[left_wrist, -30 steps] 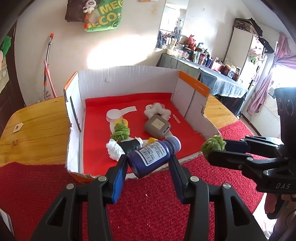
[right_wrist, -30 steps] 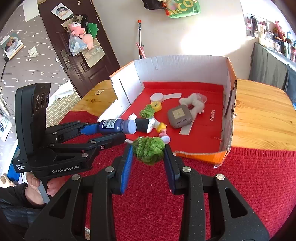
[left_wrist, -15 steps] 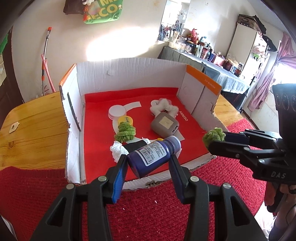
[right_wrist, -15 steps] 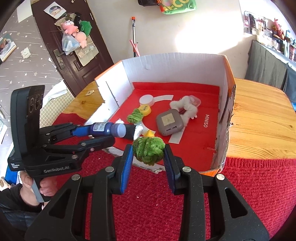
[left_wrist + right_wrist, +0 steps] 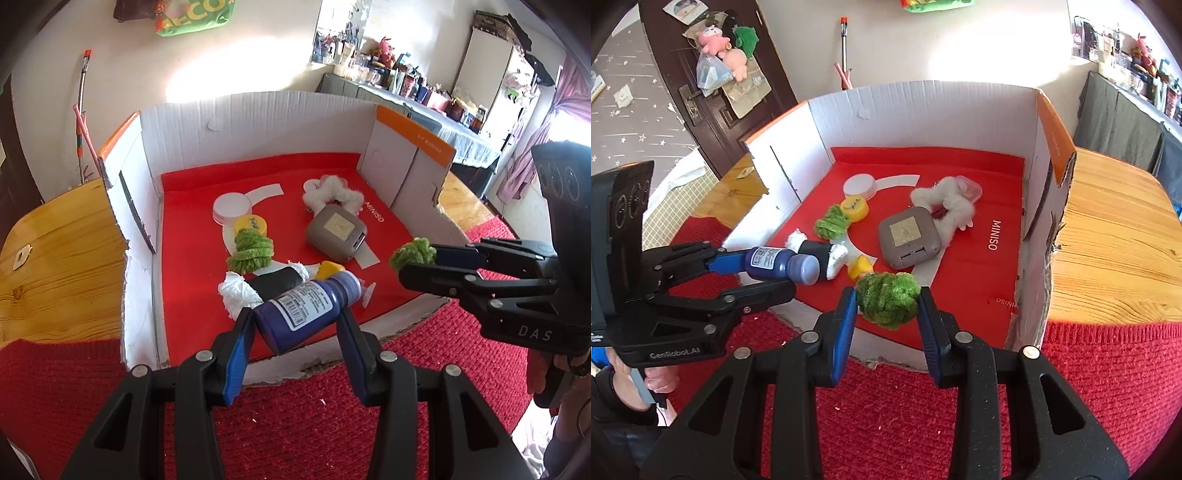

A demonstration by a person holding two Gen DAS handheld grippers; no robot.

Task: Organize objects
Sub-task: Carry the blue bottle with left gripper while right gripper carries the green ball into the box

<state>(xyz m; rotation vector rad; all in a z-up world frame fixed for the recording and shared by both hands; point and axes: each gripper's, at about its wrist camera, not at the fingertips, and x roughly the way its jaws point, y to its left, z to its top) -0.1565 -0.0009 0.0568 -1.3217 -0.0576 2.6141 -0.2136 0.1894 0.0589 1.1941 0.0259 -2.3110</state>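
Note:
My left gripper (image 5: pixel 295 325) is shut on a dark blue bottle (image 5: pixel 306 308) with a white label, held tilted just above the front edge of the cardboard box (image 5: pixel 258 122). The right gripper (image 5: pixel 887 302) is shut on a fuzzy green ball (image 5: pixel 888 298), also over the box's front edge. Each gripper shows in the other's view: the right gripper (image 5: pixel 417 258) with its green ball (image 5: pixel 413 253), the left gripper (image 5: pixel 757 266) with the bottle (image 5: pixel 779 264). Inside the box lie a second green ball (image 5: pixel 251 253), a grey case (image 5: pixel 336 236), a white fluffy scrunchie (image 5: pixel 332 192), yellow and white caps, and a black roll.
The box has a red floor and white walls, its front side open. It sits on a wooden table (image 5: pixel 1108 240) partly covered by a red knitted cloth (image 5: pixel 1089 387). A person's hands hold both grippers. A dark door (image 5: pixel 701 74) and shelves stand behind.
Both grippers moved forward and down toward the box, still holding the bottle and the green ball. The box now looks nearer and larger in both views.

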